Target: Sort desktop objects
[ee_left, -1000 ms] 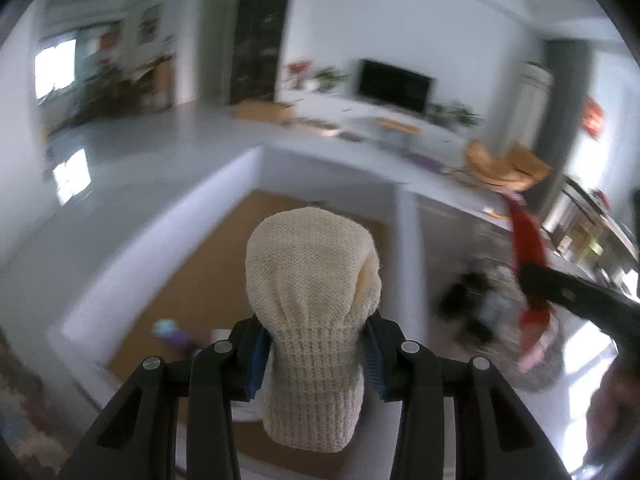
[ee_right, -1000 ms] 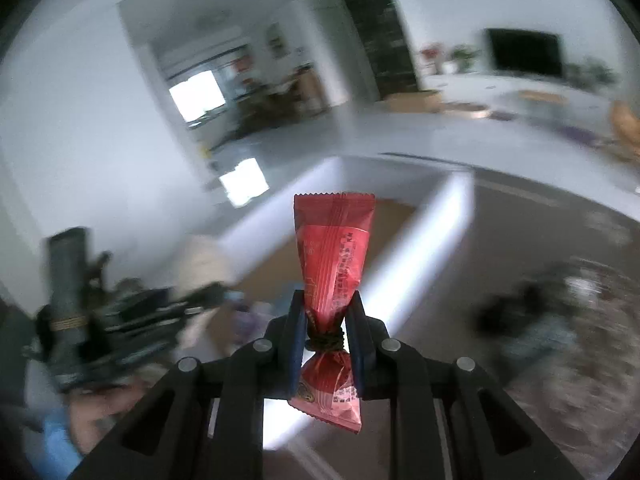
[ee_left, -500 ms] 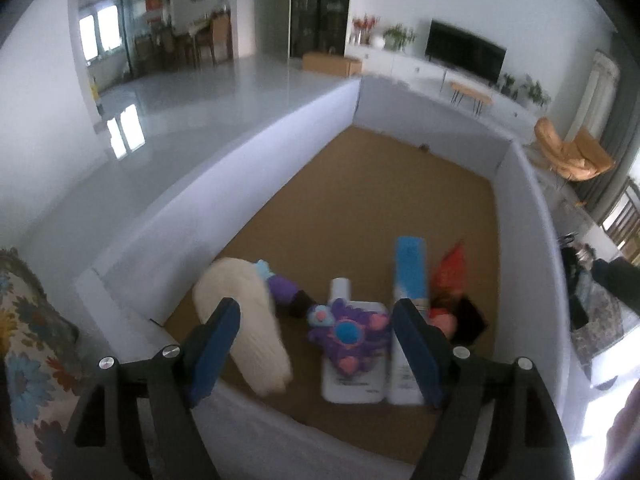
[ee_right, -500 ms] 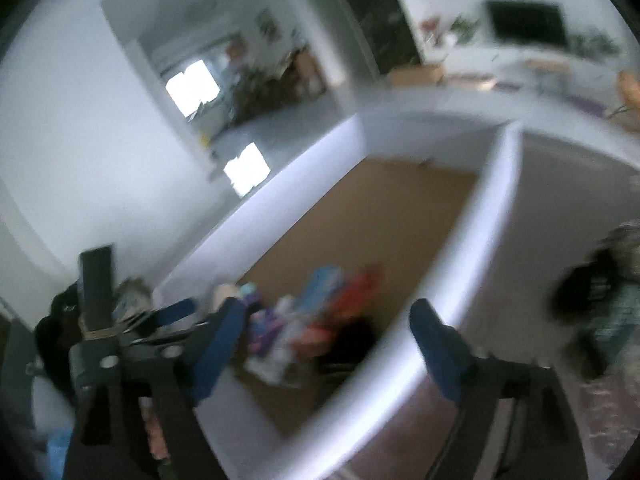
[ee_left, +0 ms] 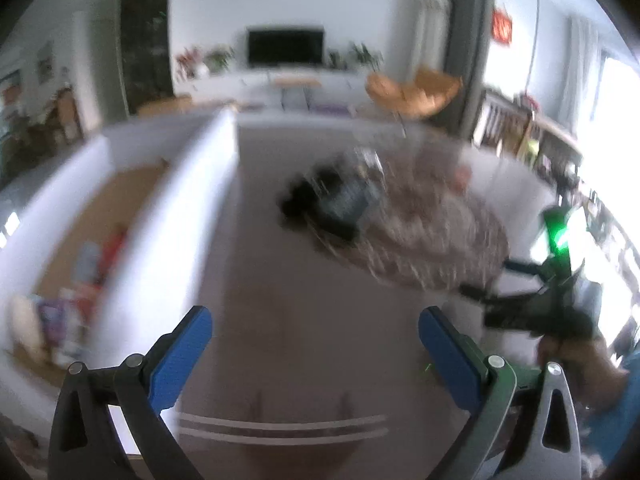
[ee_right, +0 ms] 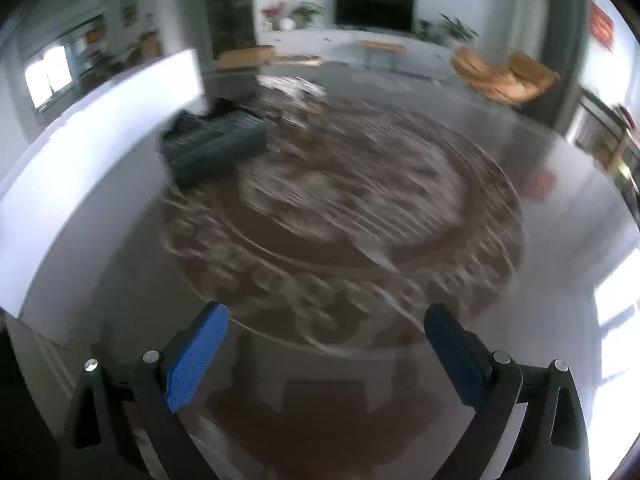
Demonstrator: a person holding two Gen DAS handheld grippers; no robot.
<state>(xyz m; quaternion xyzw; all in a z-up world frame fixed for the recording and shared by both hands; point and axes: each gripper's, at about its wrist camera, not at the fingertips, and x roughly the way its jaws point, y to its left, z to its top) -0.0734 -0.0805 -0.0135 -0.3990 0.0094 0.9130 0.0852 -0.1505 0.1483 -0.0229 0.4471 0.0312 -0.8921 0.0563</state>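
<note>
My left gripper is open and empty, over a brown surface to the right of the white-walled box. Inside the box, at the far left and blurred, lie the cream knit item, a purple toy and the red snack packet. My right gripper is open and empty, above the round patterned rug. The right gripper's body shows at the right edge of the left wrist view.
A dark grey basket sits at the rug's far left edge next to the box wall; it also shows in the left wrist view. An orange chair and TV unit stand far behind.
Both grippers let go of their loads, the knit item and the red packet, into the box, then swung right, away from it toward the rug. Both views are blurred with motion.
</note>
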